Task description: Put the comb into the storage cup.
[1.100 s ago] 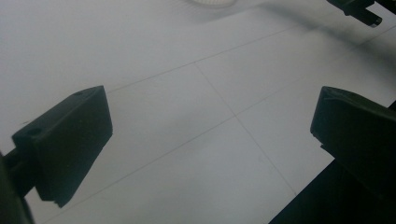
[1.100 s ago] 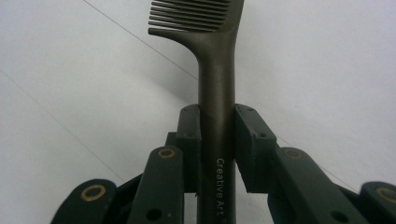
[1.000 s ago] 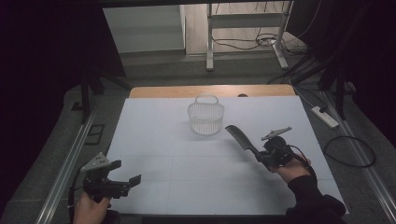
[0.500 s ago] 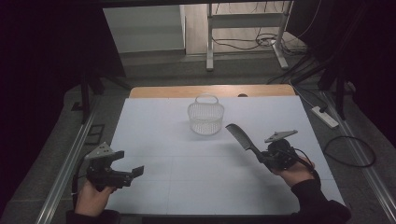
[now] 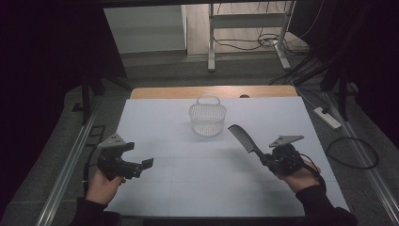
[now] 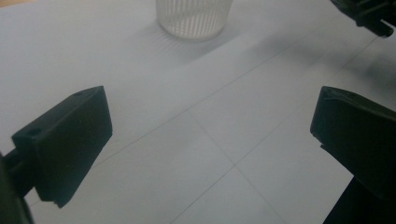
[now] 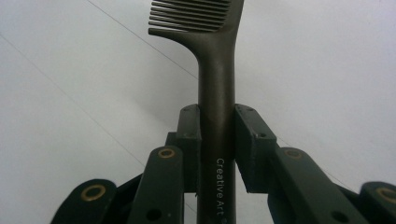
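Observation:
A black comb (image 5: 243, 138) slants up and to the left above the white table, teeth end raised. My right gripper (image 5: 267, 159) is shut on its handle, at the table's right. In the right gripper view both pads (image 7: 189, 135) press the comb's handle (image 7: 215, 93), with the teeth at the top edge. A white slatted basket (image 5: 207, 117) with a handle stands upright at the middle back of the table. My left gripper (image 5: 139, 166) hovers at the front left, pointing right. In the left gripper view its jaws (image 6: 210, 135) stand wide open and empty, with the basket (image 6: 194, 18) ahead.
The white table sheet (image 5: 188, 188) has thin grid lines and a wooden strip (image 5: 164, 92) along its far edge. Metal rails run down both sides. A power strip (image 5: 327, 117) and cables lie on the floor to the right.
My left gripper has risen and moved forward and slightly right over the table, still open. The right gripper and comb have shifted only slightly.

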Motion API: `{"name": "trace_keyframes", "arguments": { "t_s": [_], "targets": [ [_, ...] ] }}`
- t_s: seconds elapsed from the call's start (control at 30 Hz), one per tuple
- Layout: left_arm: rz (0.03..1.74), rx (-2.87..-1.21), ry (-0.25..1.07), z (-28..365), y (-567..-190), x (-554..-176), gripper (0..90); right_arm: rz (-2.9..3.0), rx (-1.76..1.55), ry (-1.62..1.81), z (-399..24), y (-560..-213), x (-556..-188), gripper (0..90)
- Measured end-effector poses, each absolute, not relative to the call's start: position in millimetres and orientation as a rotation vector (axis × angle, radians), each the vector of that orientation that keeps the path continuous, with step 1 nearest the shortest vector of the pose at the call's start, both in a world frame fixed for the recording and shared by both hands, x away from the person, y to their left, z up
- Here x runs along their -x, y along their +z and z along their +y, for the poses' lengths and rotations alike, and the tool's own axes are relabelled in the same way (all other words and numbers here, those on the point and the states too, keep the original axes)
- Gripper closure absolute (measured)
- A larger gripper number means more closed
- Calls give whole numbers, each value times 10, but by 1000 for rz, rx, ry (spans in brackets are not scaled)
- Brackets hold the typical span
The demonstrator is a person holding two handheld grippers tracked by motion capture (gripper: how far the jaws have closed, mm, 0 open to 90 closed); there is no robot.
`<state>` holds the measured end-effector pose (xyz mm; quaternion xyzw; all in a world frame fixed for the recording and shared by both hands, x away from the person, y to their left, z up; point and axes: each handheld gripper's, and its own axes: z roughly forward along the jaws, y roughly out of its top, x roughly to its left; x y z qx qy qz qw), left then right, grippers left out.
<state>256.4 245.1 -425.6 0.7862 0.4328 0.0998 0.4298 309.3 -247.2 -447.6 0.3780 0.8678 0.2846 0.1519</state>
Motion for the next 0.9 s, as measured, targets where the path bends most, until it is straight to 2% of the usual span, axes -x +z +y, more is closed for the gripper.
{"name": "trace_keyframes", "arguments": {
  "t_s": [0.9],
  "targets": [
    [982,-1981,136,2008,-4118,-3038,0,2460,-1003,840,-2429,-4425,-2911,727]
  ]
}}
